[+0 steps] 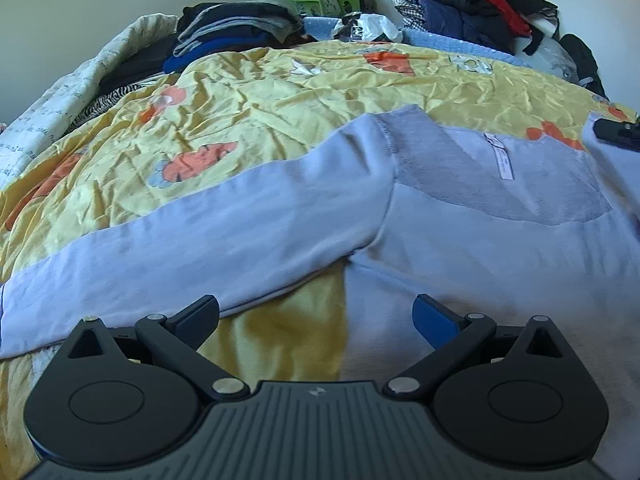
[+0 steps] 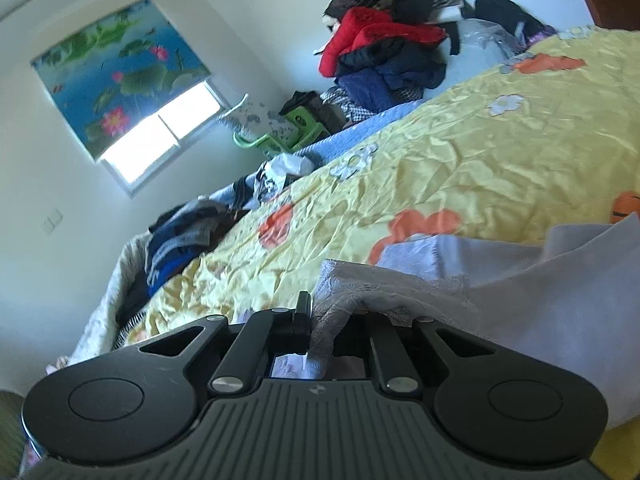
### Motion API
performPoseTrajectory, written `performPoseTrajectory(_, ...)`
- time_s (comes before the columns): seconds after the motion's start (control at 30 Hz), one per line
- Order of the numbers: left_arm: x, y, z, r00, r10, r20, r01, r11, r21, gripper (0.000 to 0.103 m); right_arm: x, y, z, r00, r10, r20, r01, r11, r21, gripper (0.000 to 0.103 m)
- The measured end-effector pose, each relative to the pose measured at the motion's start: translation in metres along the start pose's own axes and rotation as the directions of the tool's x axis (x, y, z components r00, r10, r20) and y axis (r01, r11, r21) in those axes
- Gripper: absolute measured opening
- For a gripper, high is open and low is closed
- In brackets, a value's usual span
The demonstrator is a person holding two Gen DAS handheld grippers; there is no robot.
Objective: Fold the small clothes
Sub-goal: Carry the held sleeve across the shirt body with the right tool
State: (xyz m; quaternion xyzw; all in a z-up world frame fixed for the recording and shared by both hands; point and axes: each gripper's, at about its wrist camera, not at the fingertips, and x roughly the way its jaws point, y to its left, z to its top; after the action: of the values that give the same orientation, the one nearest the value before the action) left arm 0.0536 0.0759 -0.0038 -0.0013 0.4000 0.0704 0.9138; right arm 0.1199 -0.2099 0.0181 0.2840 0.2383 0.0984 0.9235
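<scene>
A pale lavender long-sleeved garment [image 1: 460, 240] lies spread on the yellow flowered bedspread [image 1: 260, 92], neck opening with grey lining and white label [image 1: 502, 158] facing away, one sleeve [image 1: 180, 240] stretched left. My left gripper [image 1: 316, 312] is open, just above the armpit area, holding nothing. My right gripper [image 2: 320, 320] is shut on a fold of the garment's edge [image 2: 360, 288] and holds it lifted; its tip shows at the right edge of the left wrist view [image 1: 618, 134].
A pile of dark folded clothes [image 1: 236, 28] sits at the bed's far left. A heap of red and dark jackets [image 1: 472, 4] sits far right. A green plastic chair [image 1: 316, 0] and a window [image 2: 160, 136] lie beyond. A blue blanket [image 1: 452, 42] edges the far side.
</scene>
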Motion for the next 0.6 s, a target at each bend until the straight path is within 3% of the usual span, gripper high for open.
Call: performPoseTrajectory(0.6, 0.002, 0.030, -0.004, 1.000, 0.015, 0.007, -0.015, 0.999, -0.035, 0.103, 0.051, 0.060, -0.017, 0.997, -0.021, -0.078, 0.008, 0.988, -0.157, 0.013)
